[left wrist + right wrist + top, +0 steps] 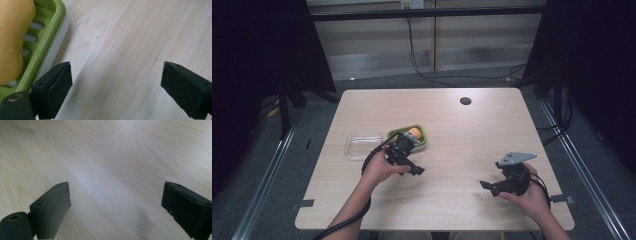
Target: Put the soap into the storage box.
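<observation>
A green slatted soap dish (422, 139) sits left of the table's middle with an orange bar of soap (414, 133) in it. My left gripper (410, 156) hovers right against the dish's near side, open and holding nothing. In the left gripper view the soap (12, 37) and dish (53, 35) lie at the left, beside the left jaw, and bare wood spans the gap of the left gripper (116, 82). My right gripper (492, 175) is at the near right of the table, open and empty, well away from the dish. The right gripper (116, 202) faces bare tabletop.
A clear shallow plastic tray (362, 144) lies just left of the dish. A small black round cap (465, 101) is set into the light wooden table (462, 130) near its far edge. Cables run along the floor beyond the table.
</observation>
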The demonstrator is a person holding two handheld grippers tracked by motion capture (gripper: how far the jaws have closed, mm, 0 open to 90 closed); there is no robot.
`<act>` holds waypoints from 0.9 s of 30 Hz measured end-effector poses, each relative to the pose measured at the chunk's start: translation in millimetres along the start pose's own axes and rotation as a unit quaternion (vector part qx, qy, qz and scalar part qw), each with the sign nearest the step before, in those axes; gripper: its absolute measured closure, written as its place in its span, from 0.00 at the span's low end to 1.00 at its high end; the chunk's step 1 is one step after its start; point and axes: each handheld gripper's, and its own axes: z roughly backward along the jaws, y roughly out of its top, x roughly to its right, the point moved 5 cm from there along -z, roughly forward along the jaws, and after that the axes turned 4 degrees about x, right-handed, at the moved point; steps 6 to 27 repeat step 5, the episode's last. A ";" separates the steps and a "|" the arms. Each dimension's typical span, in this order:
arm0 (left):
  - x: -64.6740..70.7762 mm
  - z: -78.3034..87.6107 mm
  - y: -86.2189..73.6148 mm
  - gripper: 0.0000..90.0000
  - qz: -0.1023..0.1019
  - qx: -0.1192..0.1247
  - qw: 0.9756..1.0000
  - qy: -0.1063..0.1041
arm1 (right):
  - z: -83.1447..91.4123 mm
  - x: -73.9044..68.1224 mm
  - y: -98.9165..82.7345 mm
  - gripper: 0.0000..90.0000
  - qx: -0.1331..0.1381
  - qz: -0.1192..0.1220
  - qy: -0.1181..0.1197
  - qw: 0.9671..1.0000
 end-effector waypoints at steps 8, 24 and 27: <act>1.1 1.0 0.1 0.11 0.004 0.008 1.000 0.002 | -0.2 0.1 -0.3 0.09 0.000 0.000 0.001 1.000; 1.1 1.0 0.1 0.11 0.004 0.008 1.000 0.002 | -0.2 0.1 -0.3 0.09 0.000 0.000 0.001 1.000; 1.1 1.0 0.1 0.11 0.004 0.008 1.000 0.002 | -0.2 0.1 -0.3 0.09 0.000 0.000 0.001 1.000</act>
